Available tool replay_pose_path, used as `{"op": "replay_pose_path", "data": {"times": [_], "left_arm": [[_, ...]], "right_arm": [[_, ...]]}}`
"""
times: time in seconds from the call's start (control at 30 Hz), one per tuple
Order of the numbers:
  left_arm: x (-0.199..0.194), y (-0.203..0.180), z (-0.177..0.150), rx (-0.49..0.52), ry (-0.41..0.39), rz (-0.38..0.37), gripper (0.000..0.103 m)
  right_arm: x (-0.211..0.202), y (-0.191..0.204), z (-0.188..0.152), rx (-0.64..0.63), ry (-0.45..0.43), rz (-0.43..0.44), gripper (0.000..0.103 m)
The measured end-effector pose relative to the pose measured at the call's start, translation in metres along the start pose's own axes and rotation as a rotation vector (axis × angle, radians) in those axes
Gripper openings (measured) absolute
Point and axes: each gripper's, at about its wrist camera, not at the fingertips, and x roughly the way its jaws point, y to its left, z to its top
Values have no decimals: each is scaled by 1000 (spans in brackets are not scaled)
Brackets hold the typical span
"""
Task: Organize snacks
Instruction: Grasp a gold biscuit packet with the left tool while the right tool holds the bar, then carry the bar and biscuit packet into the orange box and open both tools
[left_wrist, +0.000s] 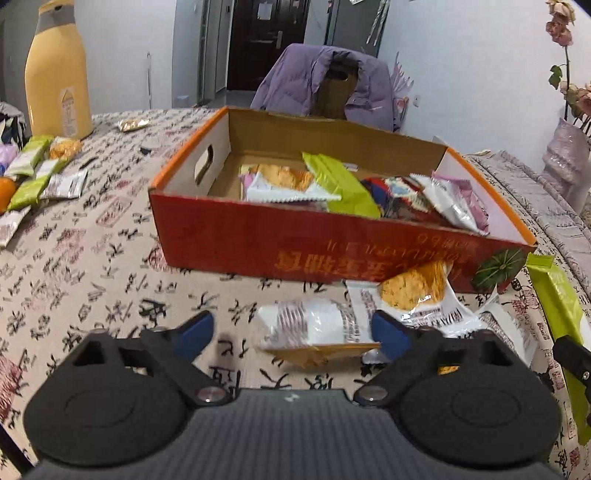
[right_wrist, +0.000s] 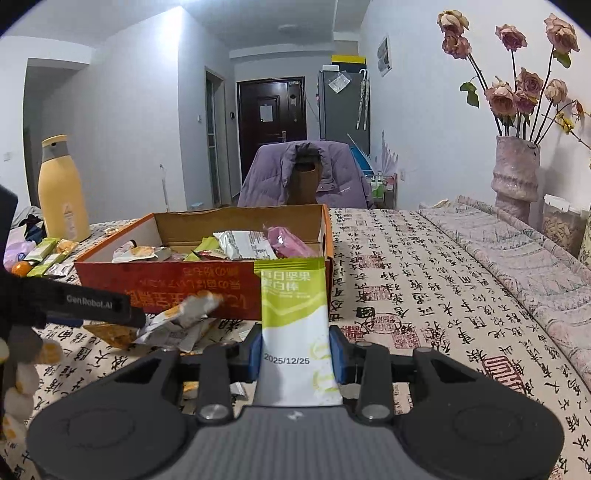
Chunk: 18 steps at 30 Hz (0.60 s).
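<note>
Left claw (left_wrist: 293, 330) held low over the calligraphy-printed tablecloth (left_wrist: 92, 266) of the tabletop, blue pads spread apart, nothing gripped. Between those pads, lying flat on the cloth, a white crinkled snack packet with an orange-gold end (left_wrist: 314, 332); no contact visible on either side. Just beyond it, toward the box, a clear-and-white packet showing a round golden cracker (left_wrist: 415, 291), touching the front wall of the red-orange open cardboard box (left_wrist: 258, 240).

Box set near the middle of the tabletop, oval handle cut-out in one end wall, loosely filled with mixed packets: green, white, pink and a red-blue one, piled toward one end.

Right claw (right_wrist: 296, 354) closed firmly on a tall green-and-white snack bar wrapper (right_wrist: 293, 314), pads pressing both long edges, wrapper upright with a printed date facing the camera, raised in front of the near corner of the box.

Toward the far left corner of the tabletop, a scatter of green-and-white bars and small packets (left_wrist: 35, 173) beside a tall yellow bottle with a grey collar (left_wrist: 57, 74). Along the right edge, a mottled pink vase of dried roses (right_wrist: 515, 177). Behind the far edge, a chair draped with a purple padded jacket (right_wrist: 306, 173)
</note>
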Motion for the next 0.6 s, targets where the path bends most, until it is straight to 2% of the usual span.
{"op": "replay_pose_path", "data": {"times": [0.03,0.1,0.13,0.17,0.27,0.37,0.6], "left_arm": [[1,1,-1,-3,8,-3,76],[3,2,-4,-4,18,-20,66],[3,3,-5,2,20,-30,53],[3,2,-7,9,16,-33,47],[0,1,-10,17,10,-44,40],[-6,3,-13,13,-10,-43,39],[-40,3,-19,42,-126,-56,39]], "right_arm": [[1,1,0,-2,3,1,36],[2,3,0,-4,6,4,36],[2,3,0,-5,6,6,36],[2,4,-1,-6,6,8,36],[3,5,-2,-3,10,11,36],[2,4,-4,-1,12,12,36],[-3,4,-2,3,-3,18,36]]}}
